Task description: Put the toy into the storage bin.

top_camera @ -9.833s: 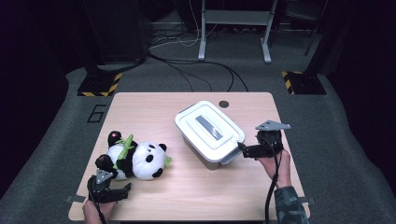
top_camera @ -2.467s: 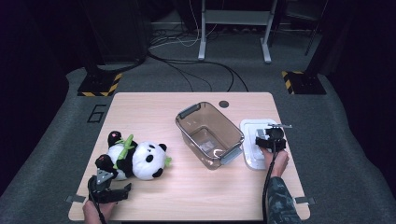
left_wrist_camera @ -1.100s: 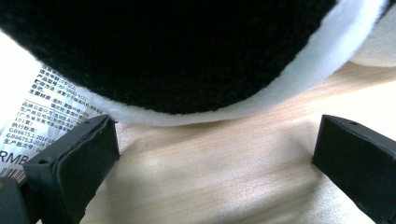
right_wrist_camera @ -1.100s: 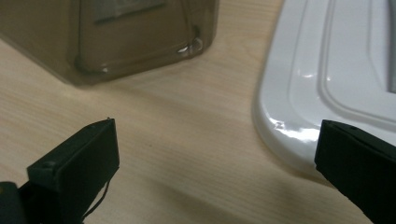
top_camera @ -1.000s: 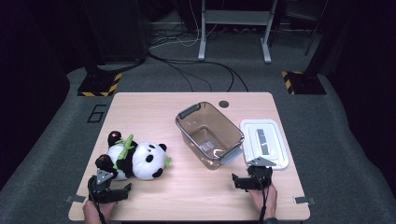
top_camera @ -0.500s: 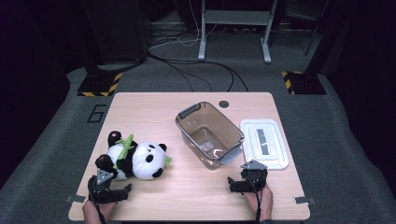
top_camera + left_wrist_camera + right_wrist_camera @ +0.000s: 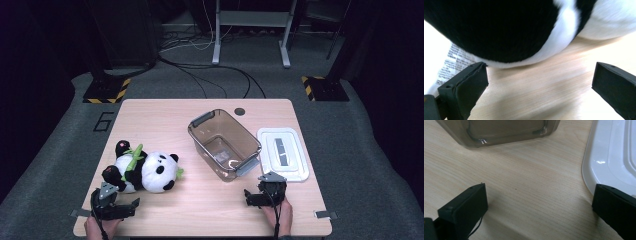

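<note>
bare table [image 7: 210, 200] between grippers, panda [image 7: 145, 170] blocking left

A lab or studio set up for recording: a lone wooden desk [image 7: 150, 112] stands on grey carpet [image 7: 45, 165] marked with a painted "6" [image 7: 103, 121], amid dark surroundings, black cables [image 7: 200, 65] trailing across the floor, yellow-and-black hazard-striped bases [image 7: 106, 91] and a metal stand's legs [image 7: 250, 30] behind.
</note>
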Demonstrator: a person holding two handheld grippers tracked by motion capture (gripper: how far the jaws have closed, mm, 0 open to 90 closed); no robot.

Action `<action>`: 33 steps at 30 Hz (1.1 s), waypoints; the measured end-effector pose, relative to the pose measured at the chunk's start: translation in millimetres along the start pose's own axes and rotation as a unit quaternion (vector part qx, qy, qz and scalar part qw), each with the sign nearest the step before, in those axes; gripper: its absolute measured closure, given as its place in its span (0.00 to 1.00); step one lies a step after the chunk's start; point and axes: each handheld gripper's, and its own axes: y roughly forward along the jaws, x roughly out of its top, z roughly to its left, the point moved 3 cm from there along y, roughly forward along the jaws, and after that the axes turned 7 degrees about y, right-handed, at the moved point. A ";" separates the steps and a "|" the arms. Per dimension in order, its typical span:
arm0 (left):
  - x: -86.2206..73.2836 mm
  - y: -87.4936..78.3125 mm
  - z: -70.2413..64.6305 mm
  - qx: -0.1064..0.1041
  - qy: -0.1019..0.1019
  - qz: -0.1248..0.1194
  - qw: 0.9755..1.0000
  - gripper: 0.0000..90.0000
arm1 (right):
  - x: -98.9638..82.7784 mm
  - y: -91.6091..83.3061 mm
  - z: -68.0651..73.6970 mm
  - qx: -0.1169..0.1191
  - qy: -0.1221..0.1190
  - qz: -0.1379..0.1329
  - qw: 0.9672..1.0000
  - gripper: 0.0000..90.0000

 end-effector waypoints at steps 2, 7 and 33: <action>5.1 -5.0 -0.2 -0.005 -0.003 -0.002 1.000 0.00 | 0.0 0.0 -0.1 0.000 -0.001 0.000 1.000 0.00; 17.8 -17.4 -0.3 -0.005 -0.008 -0.012 1.000 0.00 | 0.2 0.2 -0.1 0.001 0.000 0.000 1.000 0.00; 100.8 -27.5 -0.7 -0.008 0.026 -0.052 0.998 0.01 | 0.2 0.1 0.2 0.000 0.000 0.000 1.000 0.00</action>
